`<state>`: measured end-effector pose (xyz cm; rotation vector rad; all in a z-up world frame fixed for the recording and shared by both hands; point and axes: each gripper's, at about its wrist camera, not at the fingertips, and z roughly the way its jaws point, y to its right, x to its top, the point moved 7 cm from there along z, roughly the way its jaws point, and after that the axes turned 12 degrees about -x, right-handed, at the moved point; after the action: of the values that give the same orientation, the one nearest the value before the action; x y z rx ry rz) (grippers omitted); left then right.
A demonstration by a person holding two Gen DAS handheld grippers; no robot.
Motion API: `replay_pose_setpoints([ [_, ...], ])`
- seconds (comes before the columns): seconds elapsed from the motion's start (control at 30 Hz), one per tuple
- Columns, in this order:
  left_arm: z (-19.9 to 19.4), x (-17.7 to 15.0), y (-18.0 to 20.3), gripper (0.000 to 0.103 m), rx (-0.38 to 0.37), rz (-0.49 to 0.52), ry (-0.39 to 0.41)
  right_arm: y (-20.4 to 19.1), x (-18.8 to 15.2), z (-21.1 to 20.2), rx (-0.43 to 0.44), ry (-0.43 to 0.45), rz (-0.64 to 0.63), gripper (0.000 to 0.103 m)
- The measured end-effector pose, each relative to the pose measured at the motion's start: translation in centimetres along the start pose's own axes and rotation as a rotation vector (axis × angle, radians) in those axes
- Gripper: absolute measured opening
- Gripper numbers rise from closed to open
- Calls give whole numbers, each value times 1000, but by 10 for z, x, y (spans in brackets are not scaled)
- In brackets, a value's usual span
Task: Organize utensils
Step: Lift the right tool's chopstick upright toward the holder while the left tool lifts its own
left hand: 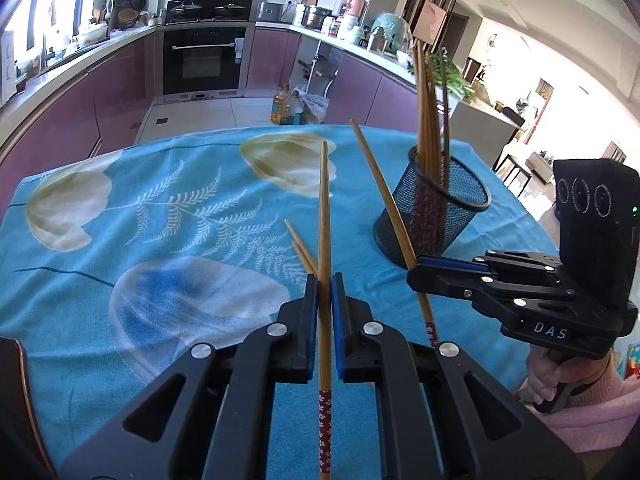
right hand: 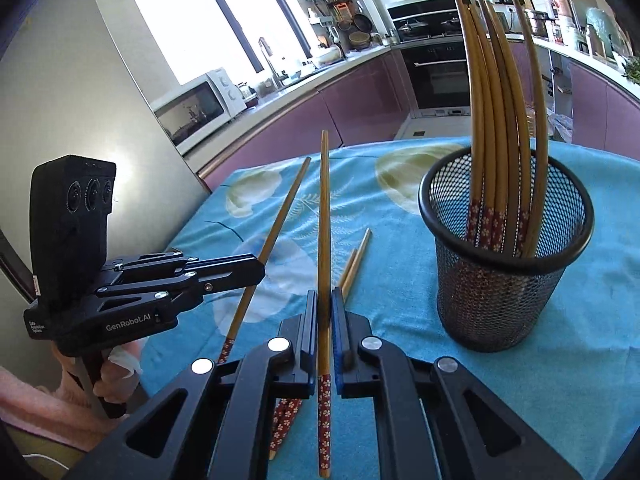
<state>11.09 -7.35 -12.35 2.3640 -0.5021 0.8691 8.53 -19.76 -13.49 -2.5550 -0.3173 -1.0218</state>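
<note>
Chopsticks are the job on this table [left hand: 120,208], which is lying under a blue flowered cloth. The left tongs [left hand: 325,292] are pinching one chopstick [left hand: 325,208] between their blue pads, the jaws nearly together around it. Its bare tip is pointing toward twelve o'clock in the left wrist view, and its red patterned end is trailing back toward six between the tong arms. The right tongs [right hand: 325,308] are gripping a second chopstick [right hand: 324,220] the same way, tip toward twelve and red end toward six.

Each wrist view is also catching the other tool. In the left view the right tongs [left hand: 416,270] are sitting at three o'clock, clamped on their chopstick [left hand: 380,196], with a hand [left hand: 540,376] in a pink sleeve wrapping the grip. In the right view the left tongs [right hand: 260,272] are showing at nine o'clock, holding their chopstick [right hand: 276,232] slanted toward one.

A black mesh cup [right hand: 508,280] is standing upright on the cloth at two o'clock from the right tongs, with a bunch of chopsticks [right hand: 500,120] standing in it, red ends down. Two more chopsticks [right hand: 356,264] are lying loose on the cloth just beyond the tongs, side by side, apart from the cup.
</note>
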Motion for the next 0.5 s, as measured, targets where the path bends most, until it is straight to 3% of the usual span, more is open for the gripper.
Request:
replay_pose_setpoints([
  [0.5,-35,21,22,8,-63,44,83,13,15,-31,-6,101,8,6],
])
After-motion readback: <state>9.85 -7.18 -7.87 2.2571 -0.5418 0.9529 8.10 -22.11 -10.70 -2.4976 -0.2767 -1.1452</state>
